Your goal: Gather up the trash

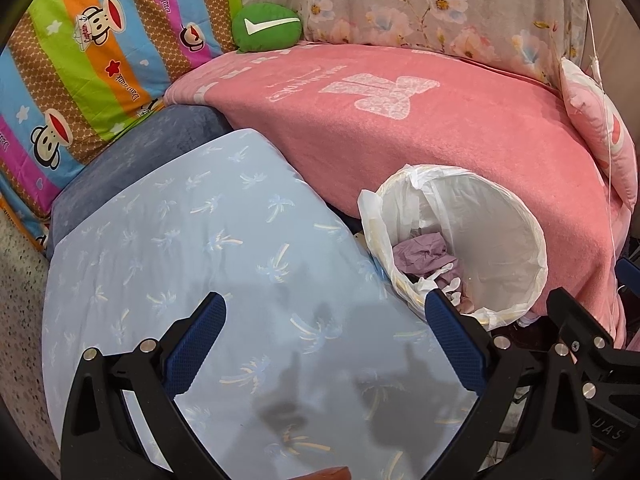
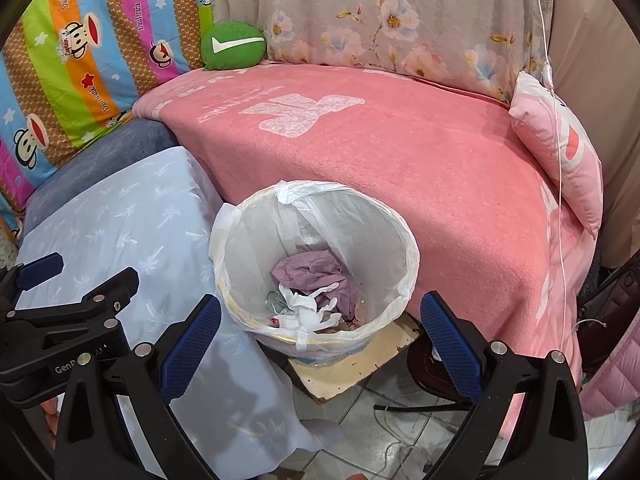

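Pink fleece blanket [image 2: 400,160] over bed, pale blue palm-print cloth [image 1: 180,260] at near left, tiled floor [image 2: 384,396] below.
White plastic-lined round bin [image 2: 316,264] between cloth and blanket; crumpled mauve paper [image 2: 312,272] and white scraps [image 2: 308,308] inside. Left gripper [image 1: 326,344] spread wide over blue cloth, holding nothing. Right gripper [image 2: 320,340] spread wide at bin's near rim, empty.

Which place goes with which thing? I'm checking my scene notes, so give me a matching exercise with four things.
Things:
1. green cushion
2. purple paper
3. palm-print cloth
4. pink pillow

Places:
a. inside the bin
b. right end of the pink blanket
c. left of the bin
d. far edge of the blanket, by the striped quilt

Pairs: 1-d, 2-a, 3-c, 4-b
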Tool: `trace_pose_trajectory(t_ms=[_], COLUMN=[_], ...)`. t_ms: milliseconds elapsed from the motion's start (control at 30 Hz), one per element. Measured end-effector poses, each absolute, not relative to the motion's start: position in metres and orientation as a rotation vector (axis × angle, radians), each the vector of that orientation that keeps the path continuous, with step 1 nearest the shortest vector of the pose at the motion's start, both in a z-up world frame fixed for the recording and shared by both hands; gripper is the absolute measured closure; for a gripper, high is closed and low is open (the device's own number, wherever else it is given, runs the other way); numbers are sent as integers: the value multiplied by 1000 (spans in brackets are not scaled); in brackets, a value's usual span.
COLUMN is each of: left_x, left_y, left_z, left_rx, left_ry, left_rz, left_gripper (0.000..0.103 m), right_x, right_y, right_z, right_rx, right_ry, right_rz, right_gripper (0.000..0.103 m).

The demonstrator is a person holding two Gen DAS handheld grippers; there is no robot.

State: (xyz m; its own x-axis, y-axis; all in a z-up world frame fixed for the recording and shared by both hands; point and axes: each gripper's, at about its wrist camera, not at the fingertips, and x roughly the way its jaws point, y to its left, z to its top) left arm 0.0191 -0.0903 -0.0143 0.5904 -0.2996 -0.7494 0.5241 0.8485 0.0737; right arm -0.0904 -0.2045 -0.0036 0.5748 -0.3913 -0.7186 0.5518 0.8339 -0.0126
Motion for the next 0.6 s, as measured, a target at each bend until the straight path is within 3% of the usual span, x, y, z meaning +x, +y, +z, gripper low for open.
trace_pose_trajectory(t_ms=[600], left_x=[14], left_y=[-92], left_z=[-11], left_rx=[295], left_ry=[799], left_rz=[-479], left_gripper=[7], right_x=[-94], right_y=[-203], right_z=[-4], right_rx=[227], right_ry=[783], right_rz=[-564], right_gripper=[6])
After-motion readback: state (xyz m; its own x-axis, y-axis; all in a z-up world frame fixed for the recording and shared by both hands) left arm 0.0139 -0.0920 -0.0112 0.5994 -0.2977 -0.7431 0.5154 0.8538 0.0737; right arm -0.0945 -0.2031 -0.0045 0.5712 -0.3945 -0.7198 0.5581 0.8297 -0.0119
